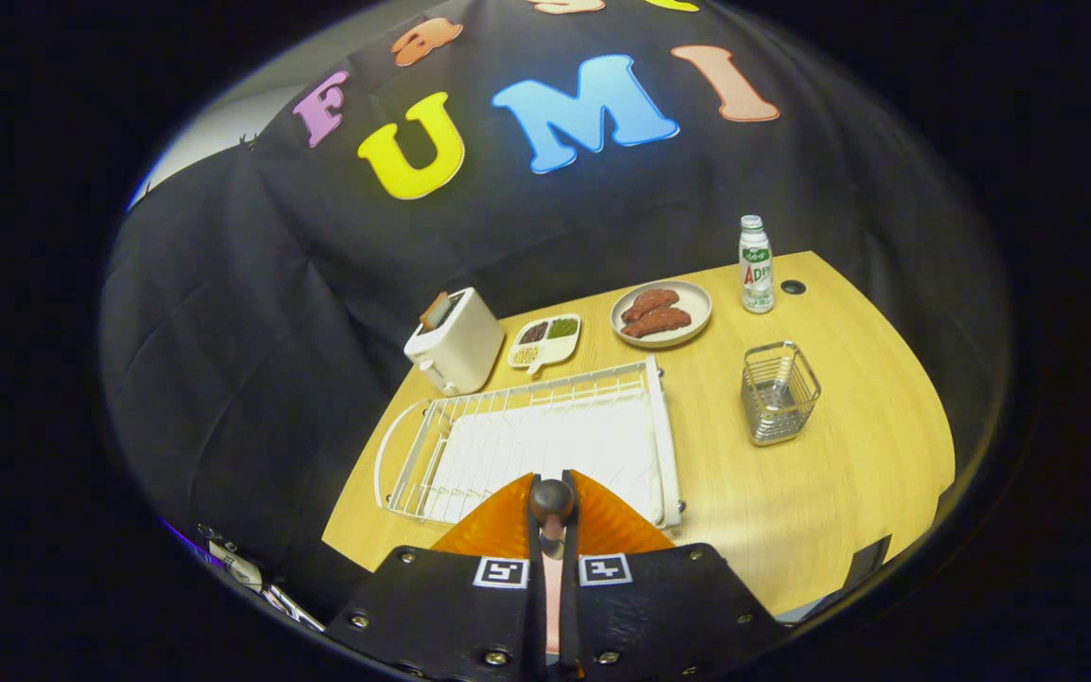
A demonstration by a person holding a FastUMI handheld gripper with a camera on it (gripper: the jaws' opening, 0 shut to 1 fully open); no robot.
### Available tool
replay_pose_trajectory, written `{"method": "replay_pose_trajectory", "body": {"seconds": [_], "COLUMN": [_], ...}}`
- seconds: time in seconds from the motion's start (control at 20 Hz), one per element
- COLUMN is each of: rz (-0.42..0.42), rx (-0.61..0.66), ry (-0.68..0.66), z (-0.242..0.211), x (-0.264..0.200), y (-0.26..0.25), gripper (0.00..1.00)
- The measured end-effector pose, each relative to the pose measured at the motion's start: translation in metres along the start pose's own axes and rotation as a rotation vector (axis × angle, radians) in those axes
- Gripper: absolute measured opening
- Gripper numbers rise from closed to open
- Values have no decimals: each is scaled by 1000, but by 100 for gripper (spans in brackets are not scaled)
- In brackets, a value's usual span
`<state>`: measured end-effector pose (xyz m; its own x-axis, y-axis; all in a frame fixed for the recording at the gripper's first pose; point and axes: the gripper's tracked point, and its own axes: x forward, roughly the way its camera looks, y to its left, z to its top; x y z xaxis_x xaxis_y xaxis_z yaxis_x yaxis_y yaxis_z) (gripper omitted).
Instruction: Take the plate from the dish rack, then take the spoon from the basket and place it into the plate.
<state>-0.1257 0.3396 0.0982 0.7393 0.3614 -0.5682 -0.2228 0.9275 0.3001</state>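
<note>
An orange plate (500, 532) stands on edge between my fingers, with my gripper (552, 502) shut on its rim. It hangs above the near end of the white wire dish rack (545, 436), whose slots hold nothing else. To the right of the rack stands a metal wire basket (778, 396), beyond my fingers. A pale spoon (781, 377) stands upright inside it, only faintly visible through the wires.
On the wooden table (839, 483), a white toaster (456, 343) sits behind the rack, with a small divided dish (545, 341) beside it. Farther back are a grey plate of meat (661, 313) and a bottle (756, 265). The black cloth wall borders the table's left and back.
</note>
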Motion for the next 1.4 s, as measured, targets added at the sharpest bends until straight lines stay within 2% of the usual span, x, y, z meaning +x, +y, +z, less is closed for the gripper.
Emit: {"method": "replay_pose_trajectory", "body": {"seconds": [0.35, 0.65, 0.95, 1.1, 1.4], "rz": [-26, -23, 1, 18, 5], "rx": [-124, -167, -183, -184, -163], "ry": [103, 115, 112, 108, 67], "z": [-83, -114, -122, -121, -102], "x": [29, 41, 43, 34, 18], "y": [25, 36, 40, 40, 26], "gripper": [5, 5, 5, 13, 17]}}
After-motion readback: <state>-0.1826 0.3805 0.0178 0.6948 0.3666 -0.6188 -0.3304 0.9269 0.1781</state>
